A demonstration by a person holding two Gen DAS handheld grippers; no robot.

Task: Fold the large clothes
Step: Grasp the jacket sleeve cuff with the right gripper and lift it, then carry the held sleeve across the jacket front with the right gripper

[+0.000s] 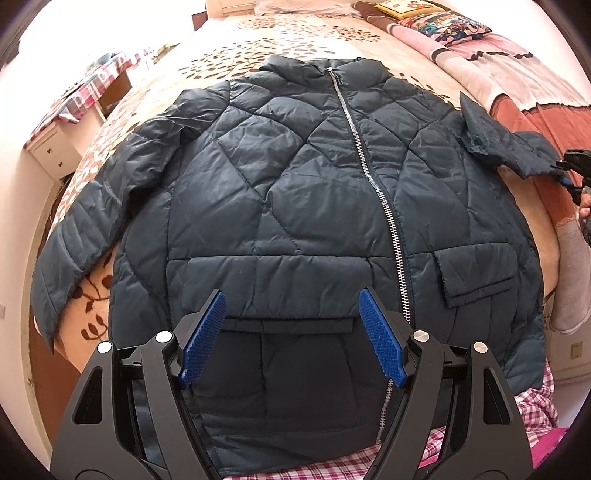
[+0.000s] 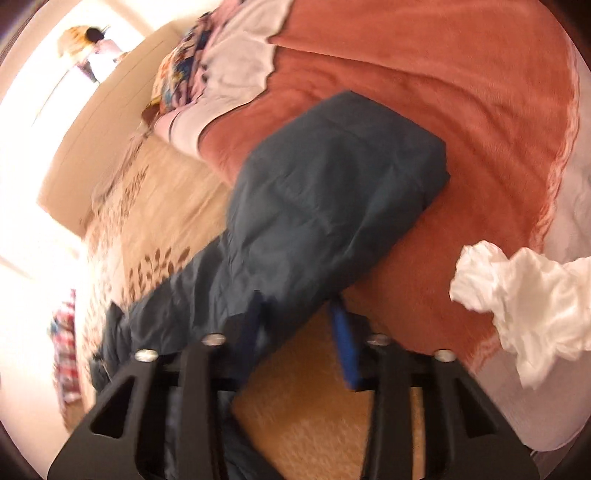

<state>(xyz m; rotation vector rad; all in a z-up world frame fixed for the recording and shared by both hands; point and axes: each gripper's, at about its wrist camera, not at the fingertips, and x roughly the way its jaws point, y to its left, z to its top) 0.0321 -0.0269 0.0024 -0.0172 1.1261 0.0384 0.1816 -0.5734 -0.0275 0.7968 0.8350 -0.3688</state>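
The dark quilted jacket is spread front-up and zipped on the bed, below the pillows. No fold is made yet. Its one sleeve is gripped at the cuff by the narrowed right gripper. The left gripper is held wide above the hem, gripping nothing. No readable label is seen.

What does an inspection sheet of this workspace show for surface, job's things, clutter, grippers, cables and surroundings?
Surface: bed with leaf-print cover; rust blanket on one side.
Job's things: dark jacket spread front up, zipped; one sleeve lifted sideways.
Clutter: pillows at the head; white crumpled cloth on the blanket.
Grippers: left gripper open above the hem; right gripper shut on the sleeve.
Cables: nothing seen.
Surroundings: side table with checked cloth.
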